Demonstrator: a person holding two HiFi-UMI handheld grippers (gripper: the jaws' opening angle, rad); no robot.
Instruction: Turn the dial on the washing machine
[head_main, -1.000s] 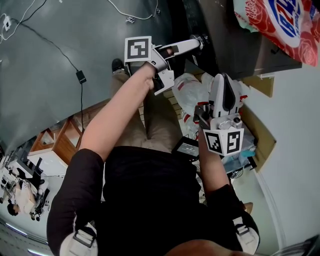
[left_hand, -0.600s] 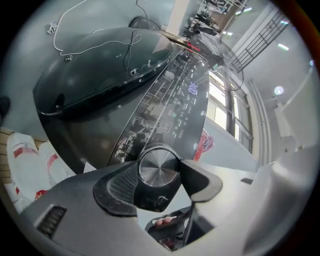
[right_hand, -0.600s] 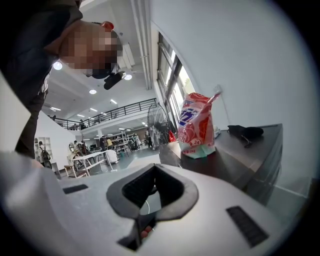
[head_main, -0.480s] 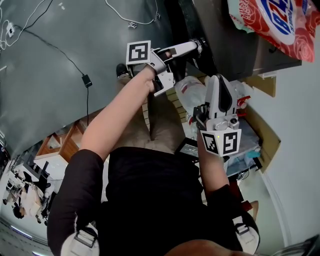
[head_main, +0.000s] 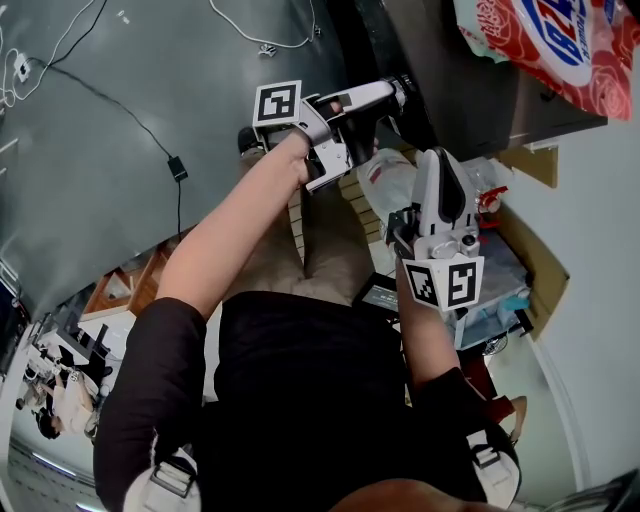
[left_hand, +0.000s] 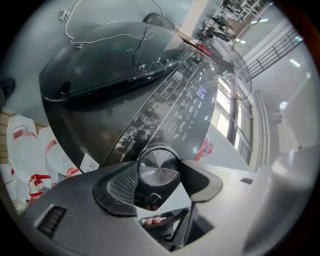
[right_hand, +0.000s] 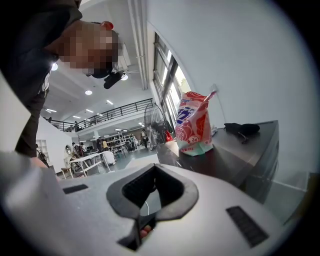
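Brushed-metal dial (left_hand: 159, 166) on the washing machine (left_hand: 100, 75) panel is being clamped between the jaws of the left hand-held gripper (head_main: 398, 88), a hold judged ready for twisting. Right hand-held gripper (right_hand: 150, 200) is being held away from the washing machine, jaws together on nothing. Clamp contact is being shown only in the left gripper view, the dial being hidden in the head view. A red bag (right_hand: 194, 122) near the washing machine is being shown clearest in the right gripper view.

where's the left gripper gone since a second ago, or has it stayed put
No. The left gripper stays with its tip at the same spot on the washing machine, shut on the dial.
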